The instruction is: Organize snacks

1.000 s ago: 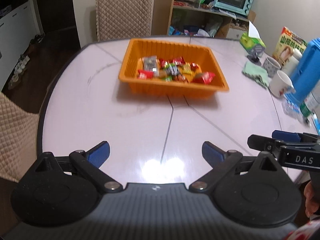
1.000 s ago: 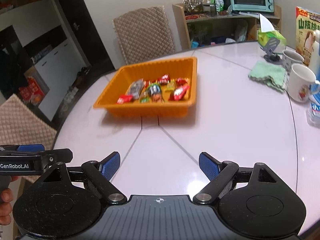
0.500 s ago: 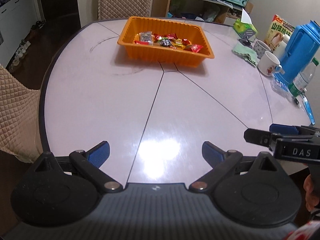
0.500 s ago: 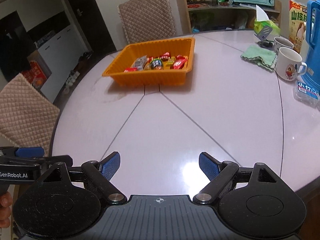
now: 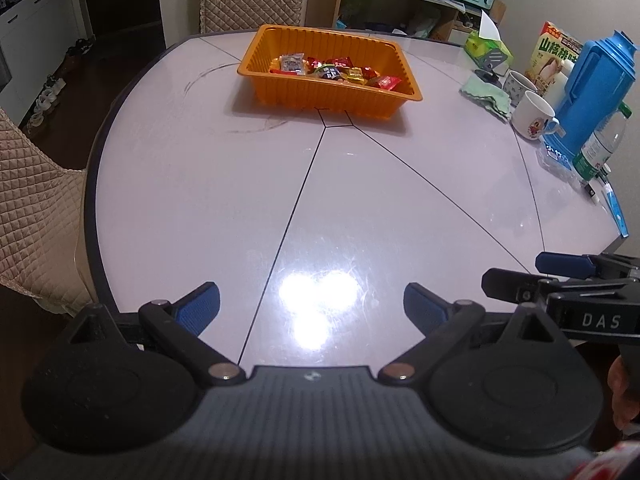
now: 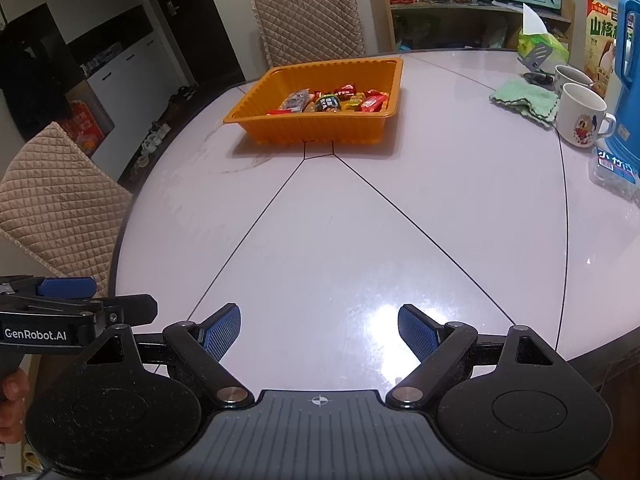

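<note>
An orange tray (image 5: 280, 92) (image 6: 280, 132) stands at the far middle of the round table and holds several wrapped snacks (image 5: 332, 72) (image 6: 332, 102). My left gripper (image 5: 312, 304) is open and empty over the table's near edge, far from the tray. My right gripper (image 6: 319, 326) is open and empty, also at the near edge. Each gripper shows in the other's view: the right one (image 5: 560, 280) at the right side, the left one (image 6: 80, 300) at the left side.
At the right of the table stand a blue jug (image 5: 592, 92), two mugs (image 5: 532, 116), a green cloth (image 6: 524, 100), a water bottle (image 5: 600, 148), a tissue box (image 5: 488, 48) and a snack box (image 5: 556, 56). Quilted chairs (image 6: 52, 200) (image 6: 308, 20) stand at the left and far side.
Both grippers have pulled back from the tray toward the table's near edge. The tray now looks smaller and farther. Both stay open and empty.
</note>
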